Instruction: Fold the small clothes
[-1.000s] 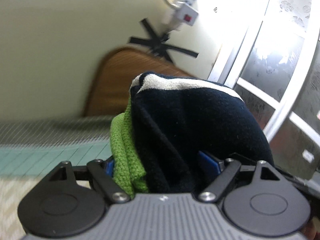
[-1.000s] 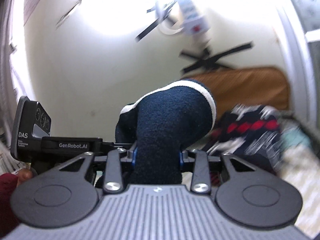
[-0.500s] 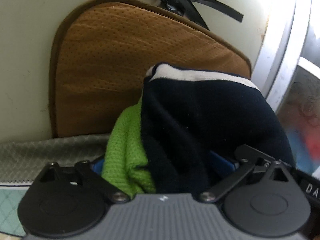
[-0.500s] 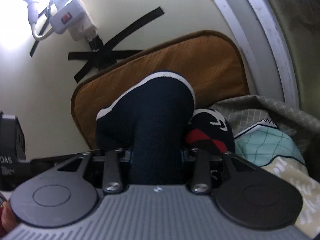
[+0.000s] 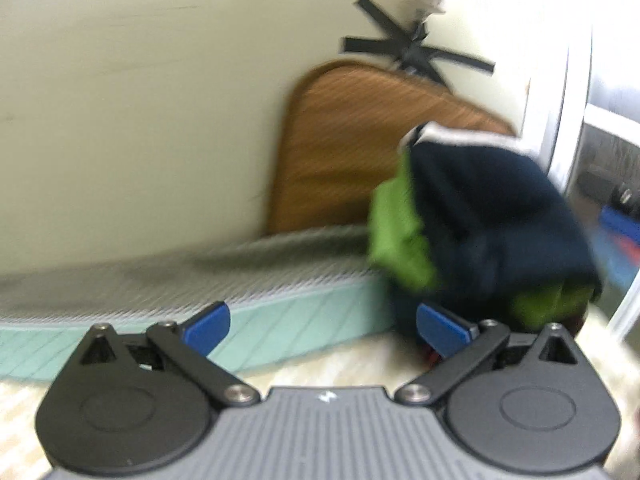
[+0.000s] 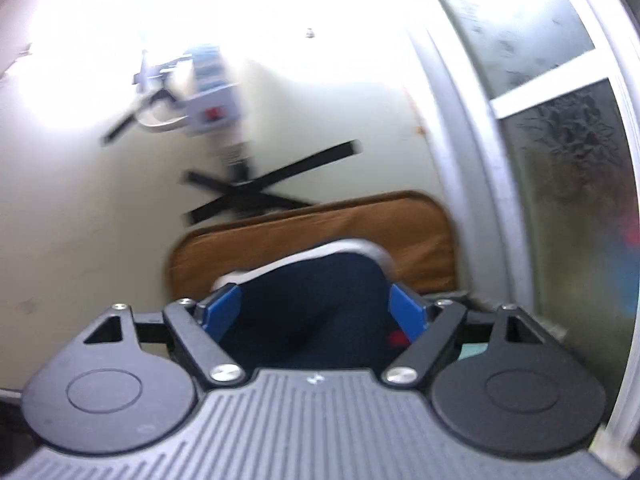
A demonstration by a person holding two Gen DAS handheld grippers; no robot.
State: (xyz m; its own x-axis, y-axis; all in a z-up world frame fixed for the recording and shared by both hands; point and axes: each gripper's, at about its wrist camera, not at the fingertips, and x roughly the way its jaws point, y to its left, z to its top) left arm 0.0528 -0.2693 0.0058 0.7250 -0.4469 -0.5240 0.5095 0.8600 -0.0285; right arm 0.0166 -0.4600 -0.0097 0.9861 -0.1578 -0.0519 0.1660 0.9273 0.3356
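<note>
Cloth this soft and light carries no stiffness of its own: the navy garment (image 5: 492,208), thick and fleecy with a white trim and a green lining, looks as though it would sag wherever it is unsupported, so it is best taken at a folded edge or corner, not by its loose middle. It sits bunched on the bedding to the right of the left gripper (image 5: 320,326), whose jaws stand wide with nothing between them, the right pad just beside the bundle's foot. The right gripper (image 6: 316,308) has just been opening its jaws; the same navy cloth lies between its blue pads (image 6: 222,308), and the blurred picture leaves contact at the edges unclear, so they look released and not clamped. The surface is a bed with a teal quilted cover (image 5: 304,320), yielding underfoot for any pressing. A brown cushion (image 5: 352,140) leans against the pale wall (image 5: 140,100), black tape (image 5: 412,50) crosses above it, and a frosted window (image 6: 568,140) stands at right.
</note>
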